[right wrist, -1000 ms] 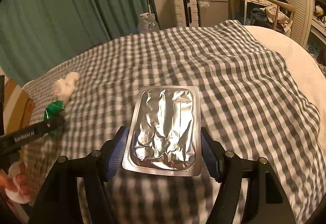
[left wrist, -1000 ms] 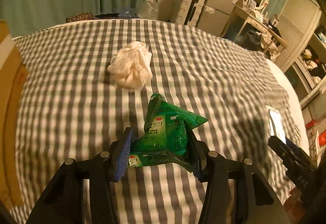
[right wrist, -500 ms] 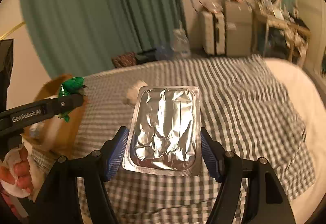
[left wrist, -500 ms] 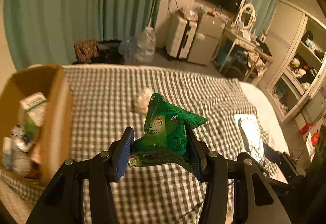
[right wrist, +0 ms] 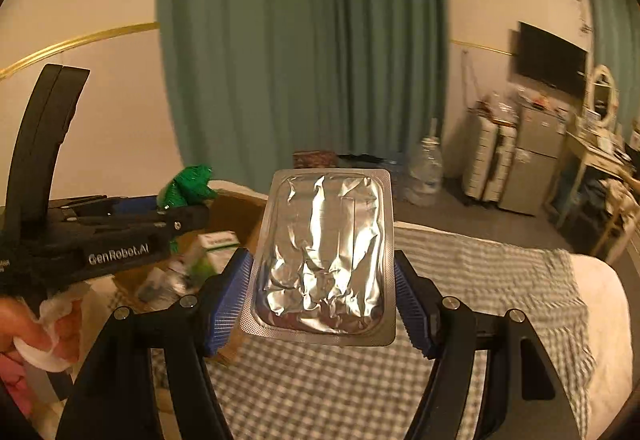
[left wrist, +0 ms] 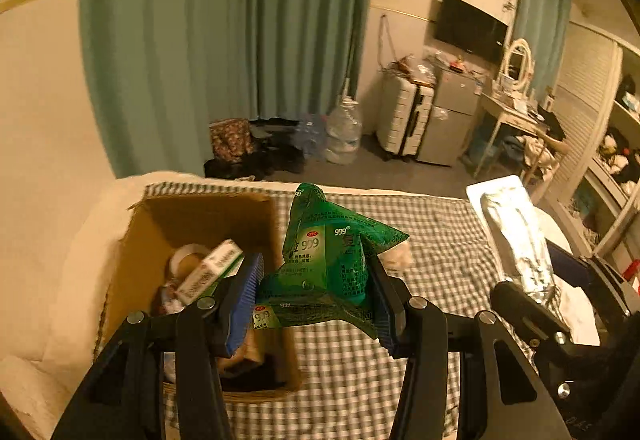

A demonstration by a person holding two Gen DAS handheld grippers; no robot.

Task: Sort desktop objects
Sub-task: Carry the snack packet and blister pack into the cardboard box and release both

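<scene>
My left gripper point(left wrist: 314, 300) is shut on a crumpled green medicine sachet point(left wrist: 328, 260) and holds it in the air beside the right wall of an open cardboard box point(left wrist: 204, 212). The box holds a white-green carton point(left wrist: 210, 270) and other items. My right gripper point(right wrist: 322, 304) is shut on a silver foil blister pack point(right wrist: 326, 252), lifted above the checked cloth point(right wrist: 480, 268). The left gripper point(right wrist: 120, 228) with the green sachet point(right wrist: 190, 182) shows at the left of the right wrist view. The blister pack point(left wrist: 516, 236) shows at the right of the left wrist view.
A crumpled white tissue point(left wrist: 396, 258) lies on the checked cloth point(left wrist: 440, 240) behind the sachet. Beyond the bed stand a water jug point(left wrist: 344, 132), a suitcase point(left wrist: 404, 120), a small fridge point(left wrist: 452, 120) and a cluttered desk point(left wrist: 516, 112). Green curtains hang behind.
Both grippers have lifted and swung left toward the cardboard box, each still holding its item. The box now sits under and left of my left gripper; the tissue has fallen behind.
</scene>
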